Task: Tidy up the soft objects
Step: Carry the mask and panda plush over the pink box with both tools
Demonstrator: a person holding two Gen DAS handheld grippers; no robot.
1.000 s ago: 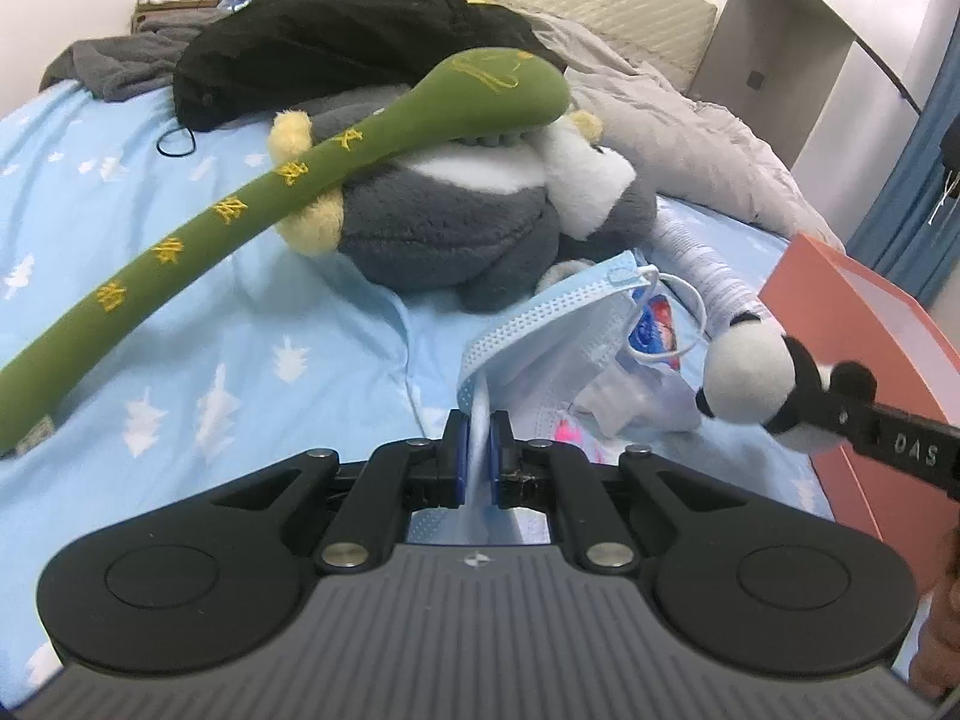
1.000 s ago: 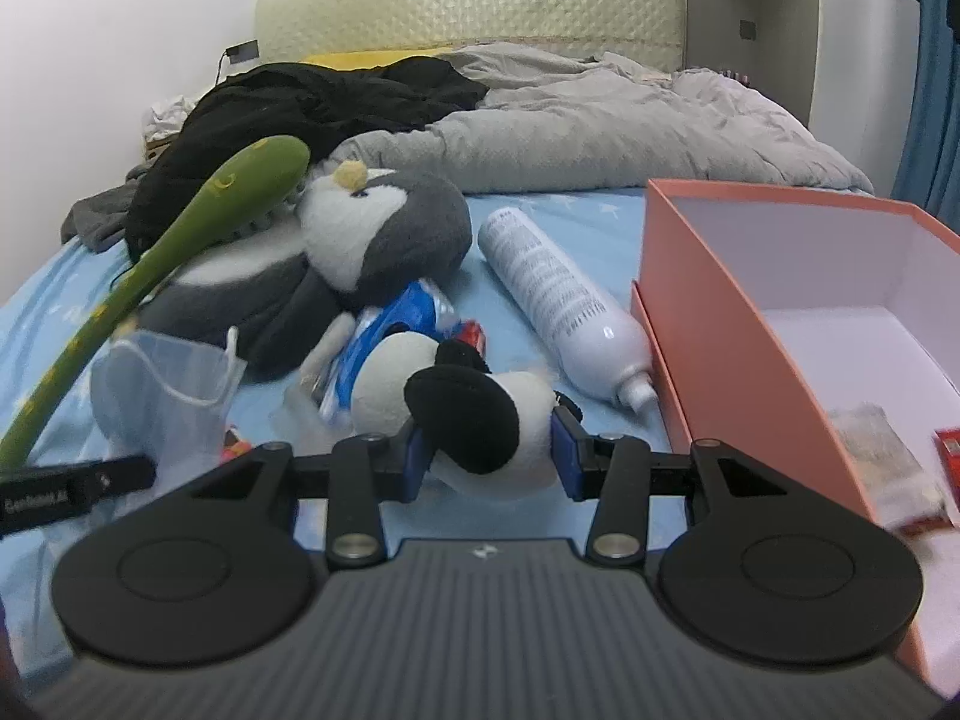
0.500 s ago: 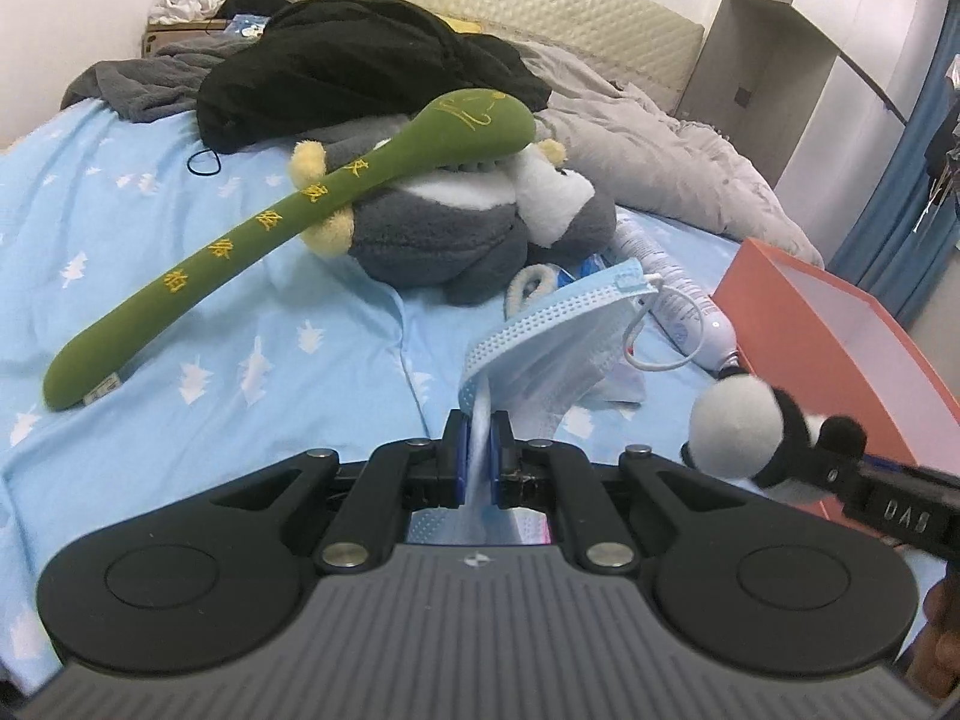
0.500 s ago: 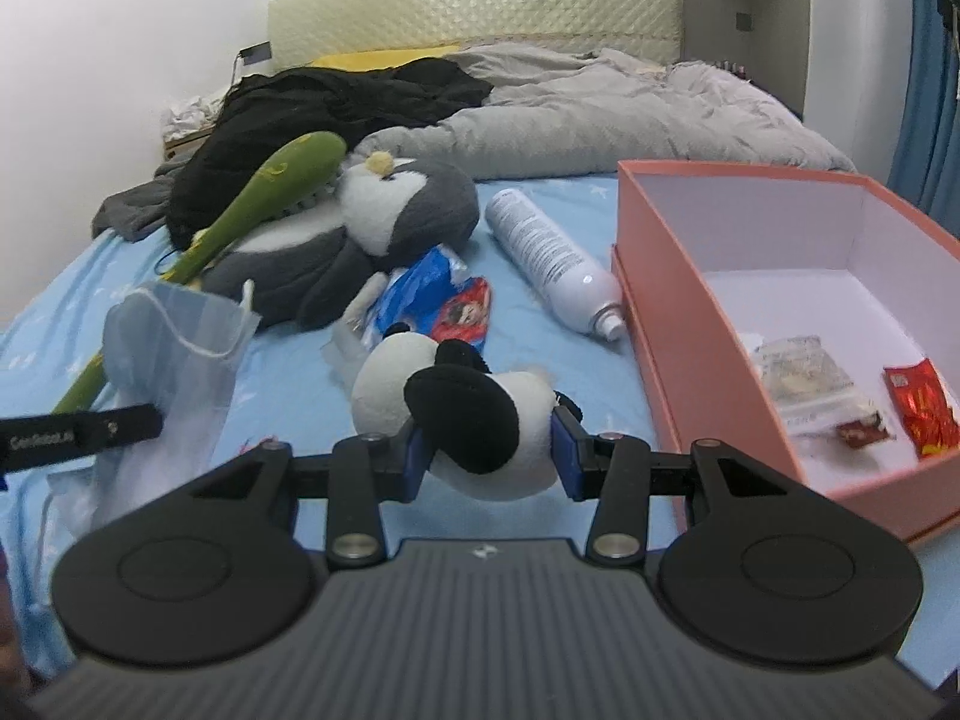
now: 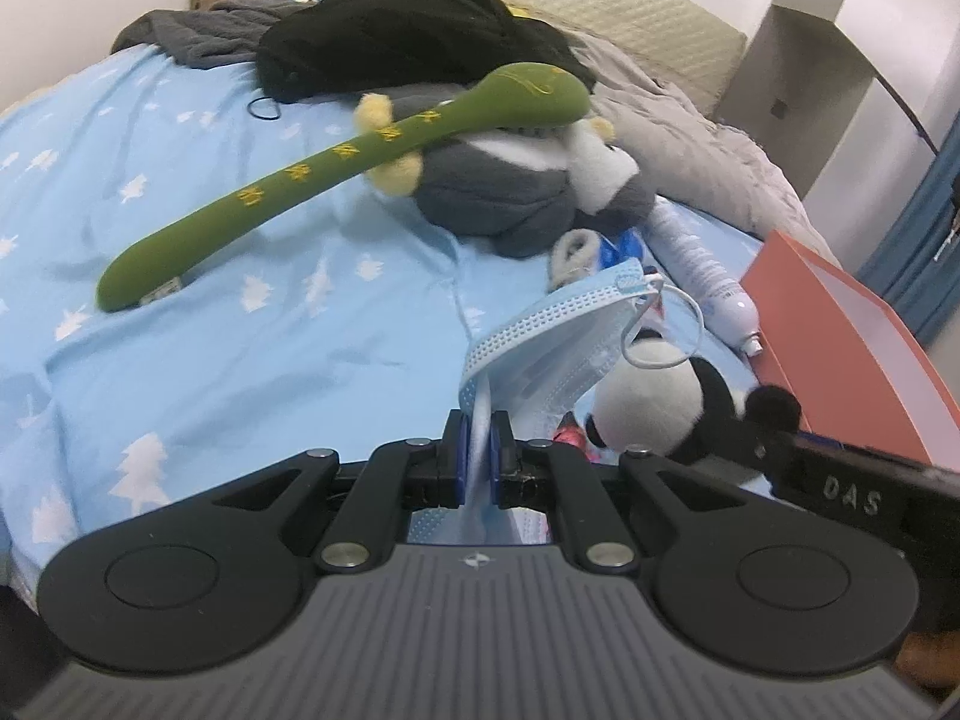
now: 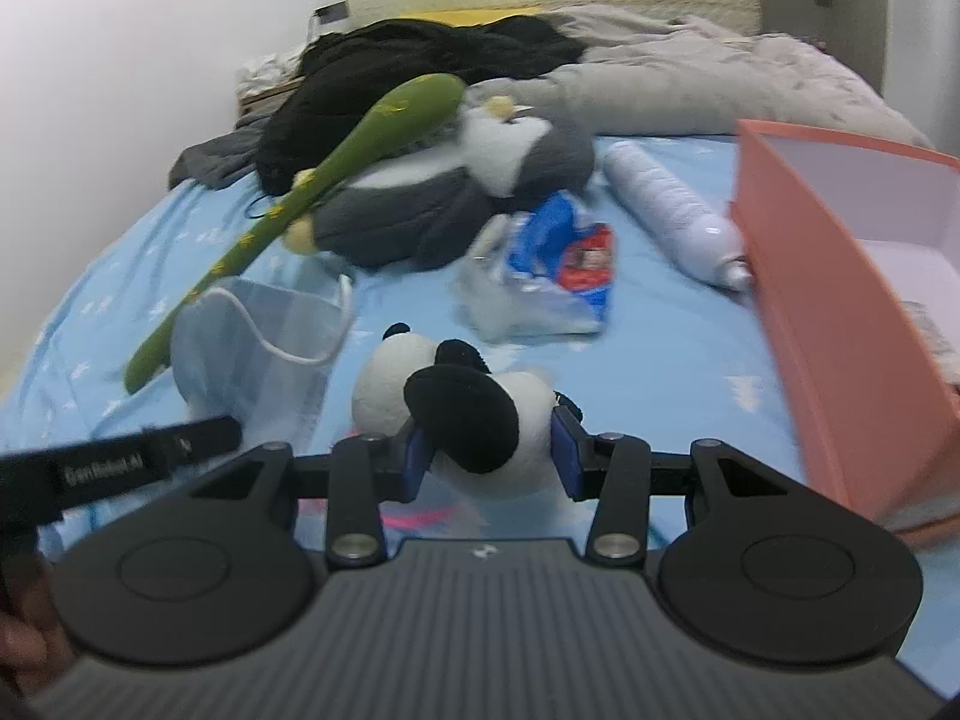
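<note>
My left gripper (image 5: 477, 459) is shut on a light blue face mask (image 5: 558, 342) and holds it above the bed; the mask also shows in the right wrist view (image 6: 264, 336). My right gripper (image 6: 489, 450) is shut on a small panda plush (image 6: 462, 402), which also shows in the left wrist view (image 5: 654, 408) just right of the mask. A grey penguin plush (image 5: 522, 186) lies farther back with a long green plush (image 5: 336, 180) across it.
An open pink box (image 6: 840, 276) with small packets inside stands at the right. A white bottle (image 6: 672, 210) and a blue snack packet (image 6: 564, 258) lie on the blue sheet (image 5: 180, 300). Black clothes (image 5: 408, 30) and a grey duvet (image 6: 690, 78) are piled near the headboard.
Both grippers have pulled back and swung left, still holding the mask and the panda. The panda now sits close beside the mask, and the box has shifted to the right edge.
</note>
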